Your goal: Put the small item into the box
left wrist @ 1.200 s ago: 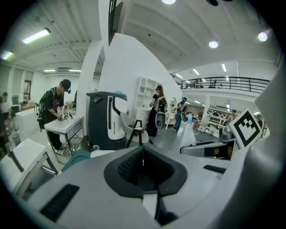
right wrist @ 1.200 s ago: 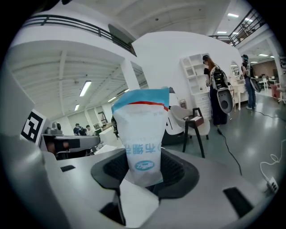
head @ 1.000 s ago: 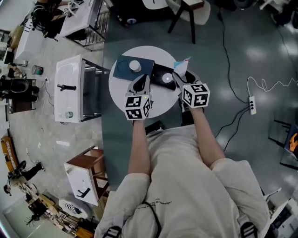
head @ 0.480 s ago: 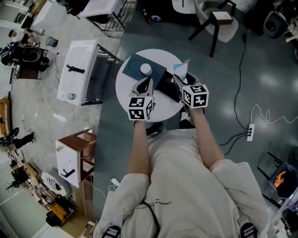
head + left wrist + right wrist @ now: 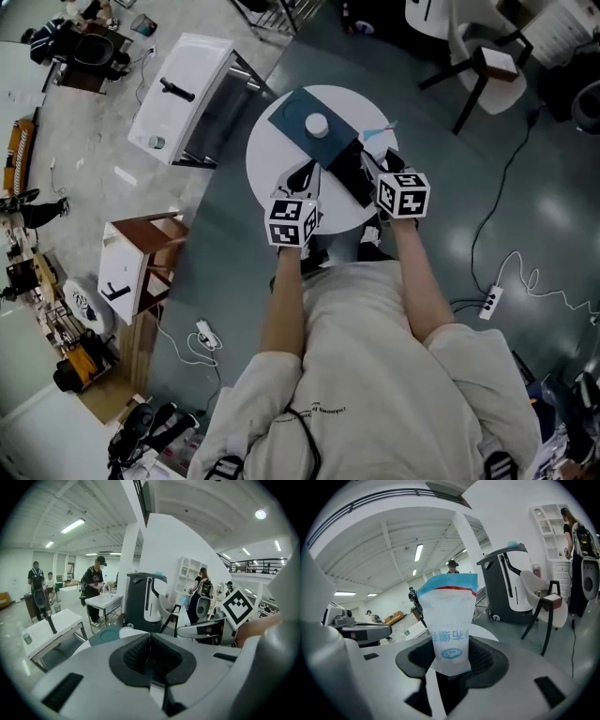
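Packet (image 5: 449, 620) lengthwise along right gripper (image 5: 450, 660)

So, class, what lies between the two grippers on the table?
A flat black box lies between the left gripper and the right gripper, which holds a white sachet; the head view shows it.

Round table (image 5: 267, 164): bare white strip along left edge, room there beside my left hand-held gripper (image 5: 305, 175). Black box (image 5: 349, 173) lies between it and my right hand-held gripper (image 5: 371, 159), bars low crossing. Dark blue board (image 5: 291, 117) with white round thing (image 5: 317, 124) fills far side. Sachet (image 5: 380, 134) juts far beyond my right jaws. Open floor right of table; chair (image 5: 487, 66) far right, well apart.
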`<control>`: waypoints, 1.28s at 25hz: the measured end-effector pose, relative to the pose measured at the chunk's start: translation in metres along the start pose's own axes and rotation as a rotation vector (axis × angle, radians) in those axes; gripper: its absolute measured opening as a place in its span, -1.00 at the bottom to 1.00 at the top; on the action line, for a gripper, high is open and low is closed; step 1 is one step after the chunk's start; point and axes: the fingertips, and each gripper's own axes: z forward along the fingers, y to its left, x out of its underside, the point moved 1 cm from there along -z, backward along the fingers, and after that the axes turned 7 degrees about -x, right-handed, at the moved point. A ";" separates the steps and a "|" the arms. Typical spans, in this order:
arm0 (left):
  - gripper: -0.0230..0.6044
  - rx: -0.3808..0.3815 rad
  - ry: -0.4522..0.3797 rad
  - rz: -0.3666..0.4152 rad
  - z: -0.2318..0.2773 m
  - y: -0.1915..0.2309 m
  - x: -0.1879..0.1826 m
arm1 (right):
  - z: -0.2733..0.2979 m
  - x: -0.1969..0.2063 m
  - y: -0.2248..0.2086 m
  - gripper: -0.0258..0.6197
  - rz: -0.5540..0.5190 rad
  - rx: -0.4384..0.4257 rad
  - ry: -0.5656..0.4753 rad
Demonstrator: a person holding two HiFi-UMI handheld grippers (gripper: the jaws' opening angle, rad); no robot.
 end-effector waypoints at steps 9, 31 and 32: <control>-0.86 -0.134 -0.013 -0.073 -0.018 0.013 0.010 | 0.011 -0.017 0.016 -0.22 -0.095 -0.120 0.044; -0.86 -0.200 0.032 -0.077 -0.051 0.019 0.046 | 0.051 0.065 0.013 -0.22 -0.122 -0.195 0.384; -0.86 -0.196 0.027 -0.076 -0.049 0.019 0.043 | 0.053 0.068 0.010 -0.22 -0.122 -0.182 0.393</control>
